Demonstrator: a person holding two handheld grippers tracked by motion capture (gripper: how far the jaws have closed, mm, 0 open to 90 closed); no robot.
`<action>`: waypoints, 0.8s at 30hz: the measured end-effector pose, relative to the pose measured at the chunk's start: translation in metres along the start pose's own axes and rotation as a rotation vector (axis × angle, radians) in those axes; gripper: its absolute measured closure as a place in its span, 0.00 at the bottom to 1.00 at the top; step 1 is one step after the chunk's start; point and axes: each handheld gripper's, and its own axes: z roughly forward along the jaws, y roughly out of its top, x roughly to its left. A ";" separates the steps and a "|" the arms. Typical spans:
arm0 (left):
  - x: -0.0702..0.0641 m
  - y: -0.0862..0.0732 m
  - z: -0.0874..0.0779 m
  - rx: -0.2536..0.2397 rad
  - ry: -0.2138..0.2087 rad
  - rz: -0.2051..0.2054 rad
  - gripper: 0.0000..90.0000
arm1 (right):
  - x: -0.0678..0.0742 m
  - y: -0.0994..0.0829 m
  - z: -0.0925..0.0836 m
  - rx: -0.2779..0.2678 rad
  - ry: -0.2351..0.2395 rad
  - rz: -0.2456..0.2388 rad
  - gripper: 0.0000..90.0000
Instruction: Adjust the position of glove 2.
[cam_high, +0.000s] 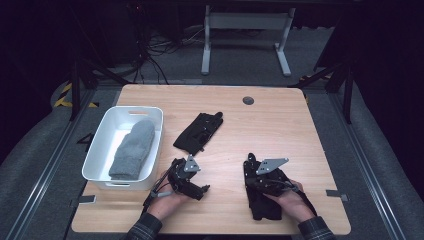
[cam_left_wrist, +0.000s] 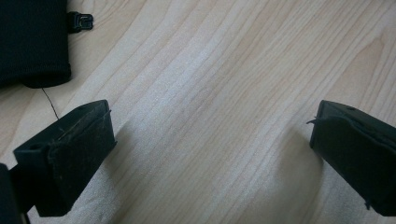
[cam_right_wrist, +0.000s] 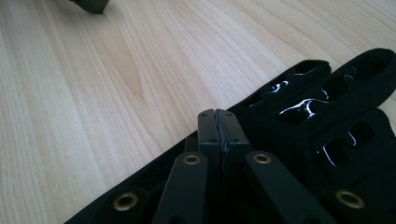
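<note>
Lying near the table's front edge, a black glove (cam_right_wrist: 327, 126) sat under the right gripper (cam_right_wrist: 218, 122), whose jaws were pressed together at the glove's edge; whether they pinched fabric I could not tell. The left gripper (cam_left_wrist: 212, 140) hovered wide open over bare wood, near a second black glove (cam_high: 198, 132) and a white bin (cam_high: 102, 137) holding a grey mitten (cam_high: 132, 149).

bin (cam_high: 102, 137) set at desk (cam_high: 280, 120) left edge, folded knit (cam_high: 132, 150) laid in it | one glove (cam_high: 199, 132) placed mid-desk, right of bin | second glove (cam_high: 265, 205) laid near front edge, right
</note>
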 end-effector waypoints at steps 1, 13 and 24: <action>0.000 0.000 0.000 0.000 0.000 0.000 0.00 | 0.000 0.000 0.000 0.000 0.000 0.000 1.00; 0.000 0.000 0.000 0.000 0.000 0.000 0.00 | -0.016 0.000 -0.022 -0.099 -0.029 0.044 0.94; 0.000 0.000 0.000 0.000 0.000 -0.003 0.00 | -0.062 -0.040 -0.055 -0.137 -0.227 0.188 0.54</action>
